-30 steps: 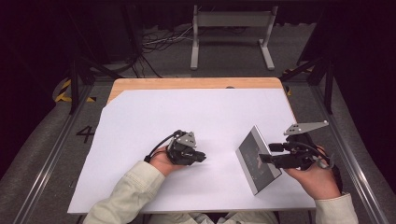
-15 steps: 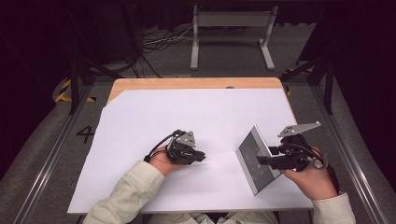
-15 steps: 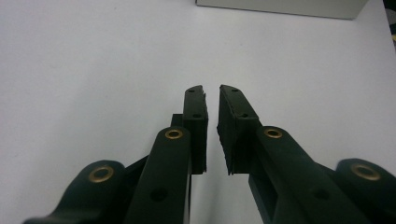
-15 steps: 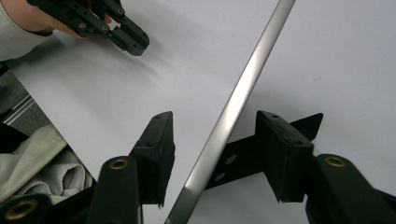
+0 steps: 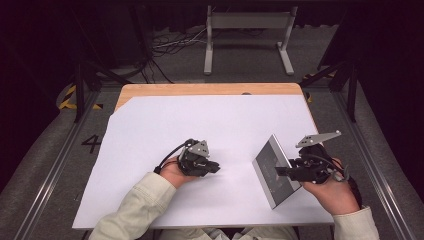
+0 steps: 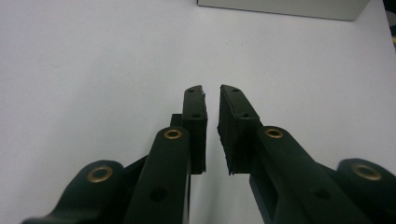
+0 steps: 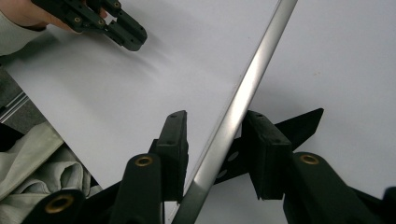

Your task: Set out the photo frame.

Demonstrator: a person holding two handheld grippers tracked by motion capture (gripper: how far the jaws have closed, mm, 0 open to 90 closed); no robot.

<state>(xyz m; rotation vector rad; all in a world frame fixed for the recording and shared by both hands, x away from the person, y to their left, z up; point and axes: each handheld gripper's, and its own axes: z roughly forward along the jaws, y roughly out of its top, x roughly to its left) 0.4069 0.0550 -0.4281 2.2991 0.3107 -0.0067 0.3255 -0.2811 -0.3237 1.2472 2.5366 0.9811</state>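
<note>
High view: right gripper (image 5: 278,171) jaws, just closing, straddle the tilted flat grey metal-edged panel (image 5: 272,170) unclamped; centre the rim first. Left gripper (image 5: 216,166) nearly together, empty.

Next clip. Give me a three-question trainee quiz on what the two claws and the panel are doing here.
1. True or false: the silver-edged panel lies flat on the white table.
2. Which claw has the panel's edge between its jaws? A. left claw B. right claw C. neither
3. What sits between the left claw's jaws?
Key: 1. False; it stands tilted on one edge. 2. B; its jaws have just been closing around the edge, with a gap left at one pad. 3. Nothing; just a narrow gap.
</note>
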